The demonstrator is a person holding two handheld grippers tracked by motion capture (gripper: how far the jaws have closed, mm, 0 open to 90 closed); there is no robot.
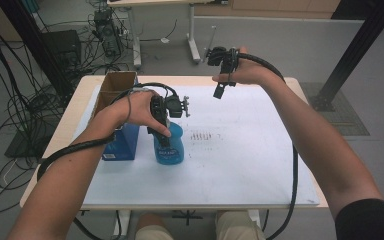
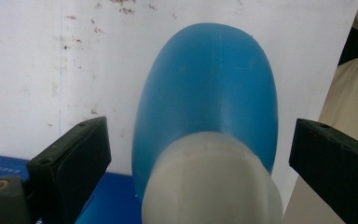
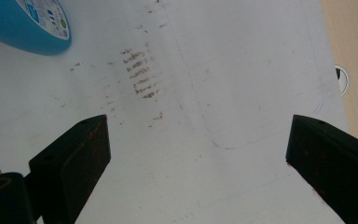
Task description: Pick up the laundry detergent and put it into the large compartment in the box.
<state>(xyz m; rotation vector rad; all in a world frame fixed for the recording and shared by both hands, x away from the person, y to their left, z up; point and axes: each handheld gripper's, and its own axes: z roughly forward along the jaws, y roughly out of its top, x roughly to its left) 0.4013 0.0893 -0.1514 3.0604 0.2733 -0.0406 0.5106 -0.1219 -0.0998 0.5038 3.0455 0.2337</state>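
Grasp step: left gripper [image 2: 193, 154] jaws apart straddling the blue bottle [image 2: 209, 88] near the table's [image 1: 260, 175] left edge, right gripper [image 3: 196, 154] open, idle; next: clamp the neck.

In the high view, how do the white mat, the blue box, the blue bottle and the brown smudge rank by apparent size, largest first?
1. white mat
2. blue box and blue bottle: they look about alike, and the left hand and left gripper hide part of each, so I leave them unranked.
3. brown smudge
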